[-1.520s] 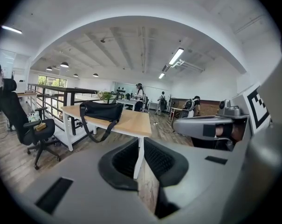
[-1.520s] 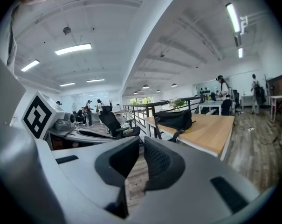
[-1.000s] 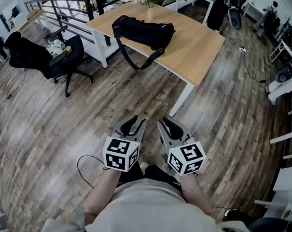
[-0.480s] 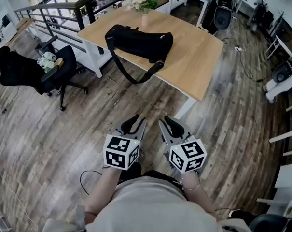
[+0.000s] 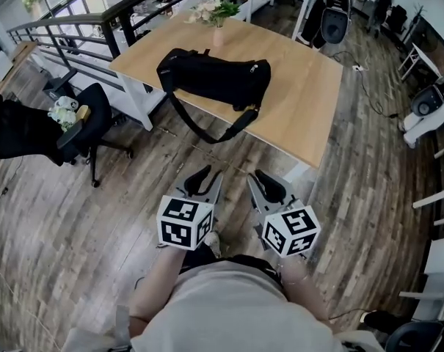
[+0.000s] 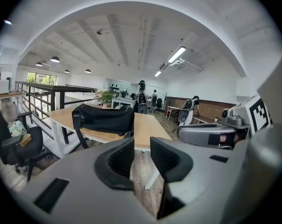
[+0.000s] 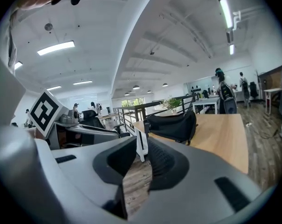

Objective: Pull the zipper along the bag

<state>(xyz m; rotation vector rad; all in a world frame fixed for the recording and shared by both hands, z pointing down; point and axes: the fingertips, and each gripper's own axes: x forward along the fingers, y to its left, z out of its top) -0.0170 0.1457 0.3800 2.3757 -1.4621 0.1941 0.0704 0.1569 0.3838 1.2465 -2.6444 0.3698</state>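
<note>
A black duffel bag [image 5: 214, 79] lies on a wooden table [image 5: 302, 101] ahead of me, and its strap [image 5: 207, 129] hangs over the near edge. Both grippers are held low in front of the person's body, well short of the table. My left gripper [image 5: 204, 177] is open with nothing between its jaws. My right gripper [image 5: 264, 182] has its jaws closing, a gap still showing and only floor visible through it. The left gripper view shows the bag [image 6: 103, 119] beyond its own jaws [image 6: 141, 147]. The right gripper view also shows the bag [image 7: 171, 125] far past its jaws [image 7: 141, 146].
A black office chair [image 5: 75, 130] stands left of the table beside a dark railing [image 5: 97, 20]. A vase of flowers [image 5: 216, 15] sits at the table's far edge. White equipment [image 5: 427, 116] stands at the right. Wood-plank floor lies between me and the table.
The table and bag have come closer and shifted in the head view. Both grippers keep their place in front of the body, empty.
</note>
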